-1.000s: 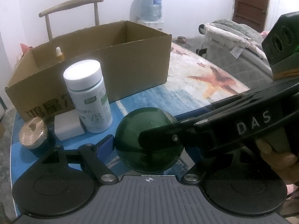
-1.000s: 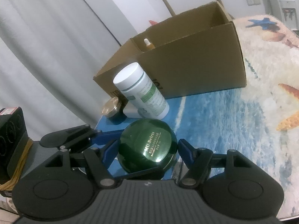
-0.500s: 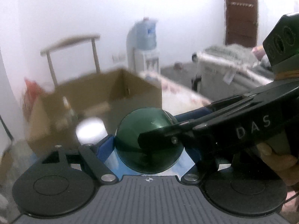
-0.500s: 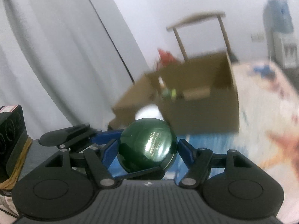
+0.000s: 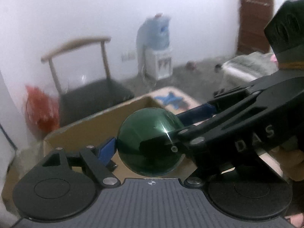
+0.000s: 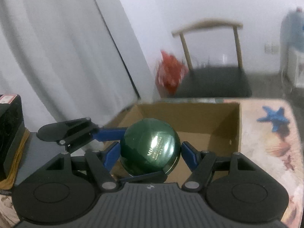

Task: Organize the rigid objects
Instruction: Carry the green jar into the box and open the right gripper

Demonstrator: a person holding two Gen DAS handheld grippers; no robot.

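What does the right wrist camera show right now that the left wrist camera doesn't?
Only the right wrist view shows the gold lettering on the green jar, the grey curtain and the far inside wall of the cardboard box. Only the left wrist view shows the brown door and a person's hand gripping the right gripper's handle. Both show the green jar held between both grippers over the box, plus the chair, red bag, water dispenser and blue starfish print.

Both hand-held grippers, left (image 5: 150, 146) and right (image 6: 150, 152), angle downward, jaws clamped crosswise.
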